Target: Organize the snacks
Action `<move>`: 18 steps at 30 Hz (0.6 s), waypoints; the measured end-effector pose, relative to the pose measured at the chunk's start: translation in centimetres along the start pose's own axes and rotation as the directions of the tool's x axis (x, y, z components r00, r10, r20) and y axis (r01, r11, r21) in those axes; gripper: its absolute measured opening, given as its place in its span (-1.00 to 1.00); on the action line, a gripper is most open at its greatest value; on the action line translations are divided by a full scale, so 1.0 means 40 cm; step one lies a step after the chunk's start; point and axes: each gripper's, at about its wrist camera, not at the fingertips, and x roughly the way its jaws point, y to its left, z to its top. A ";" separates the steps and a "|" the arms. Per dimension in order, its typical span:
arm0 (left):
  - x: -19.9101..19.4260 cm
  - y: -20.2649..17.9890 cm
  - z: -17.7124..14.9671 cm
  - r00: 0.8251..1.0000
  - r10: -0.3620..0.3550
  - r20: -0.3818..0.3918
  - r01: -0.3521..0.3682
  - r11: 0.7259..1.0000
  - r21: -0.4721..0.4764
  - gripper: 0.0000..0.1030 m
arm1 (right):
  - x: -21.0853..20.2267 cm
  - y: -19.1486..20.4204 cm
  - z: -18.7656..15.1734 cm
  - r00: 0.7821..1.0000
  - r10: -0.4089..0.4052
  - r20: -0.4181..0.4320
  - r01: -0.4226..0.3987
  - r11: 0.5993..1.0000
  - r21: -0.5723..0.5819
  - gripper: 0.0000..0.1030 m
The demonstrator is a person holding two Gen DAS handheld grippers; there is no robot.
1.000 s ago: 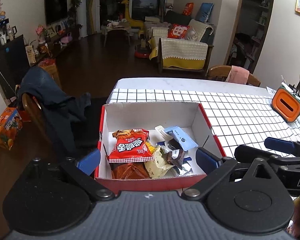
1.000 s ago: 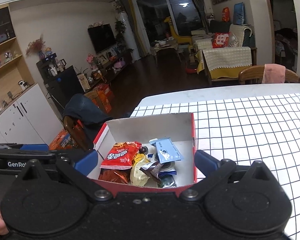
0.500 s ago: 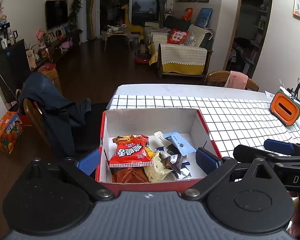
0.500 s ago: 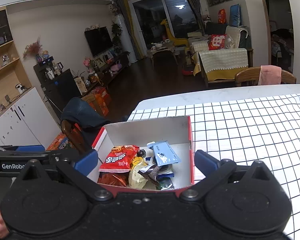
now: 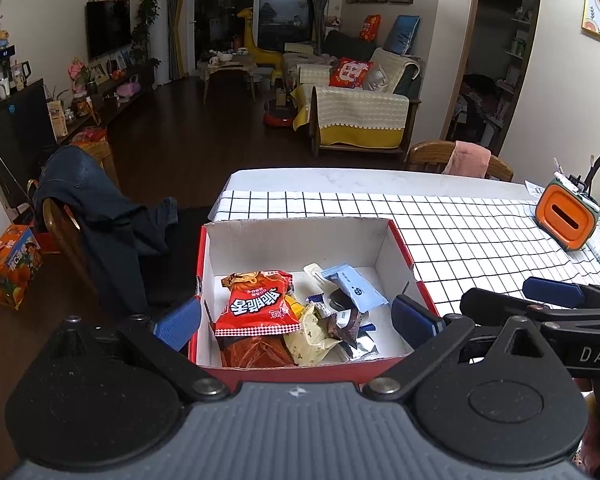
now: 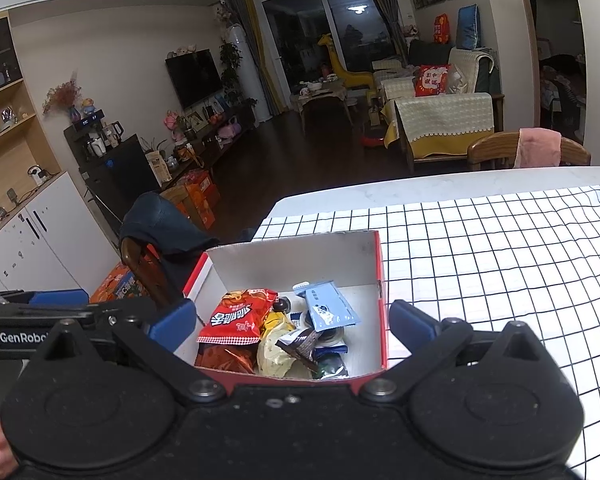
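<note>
You hold both tools, left tool (image 5: pixel 296 316) and right tool (image 6: pixel 292 322), spread wide and empty above the box (image 5: pixel 296 240) at the tabletop (image 5: pixel 480 232) corner, where the snacks (image 5: pixel 260 304) sit piled, probably done.

Assorted snack packets (image 5: pixel 260 308) lie heaped in the red-rimmed box (image 5: pixel 296 232).

Snack packets (image 5: pixel 260 308) lie in the box (image 5: pixel 300 236) on the table (image 5: pixel 480 216).

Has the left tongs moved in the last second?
Yes. The left tongs tilted upward or drew back: the box sits lower in its view.
</note>
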 end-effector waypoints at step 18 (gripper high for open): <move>0.014 -0.003 -0.002 1.000 -0.019 -0.011 0.019 1.000 0.006 0.98 | 0.002 -0.010 -0.004 1.000 -0.017 0.000 0.017 1.000 0.022 1.00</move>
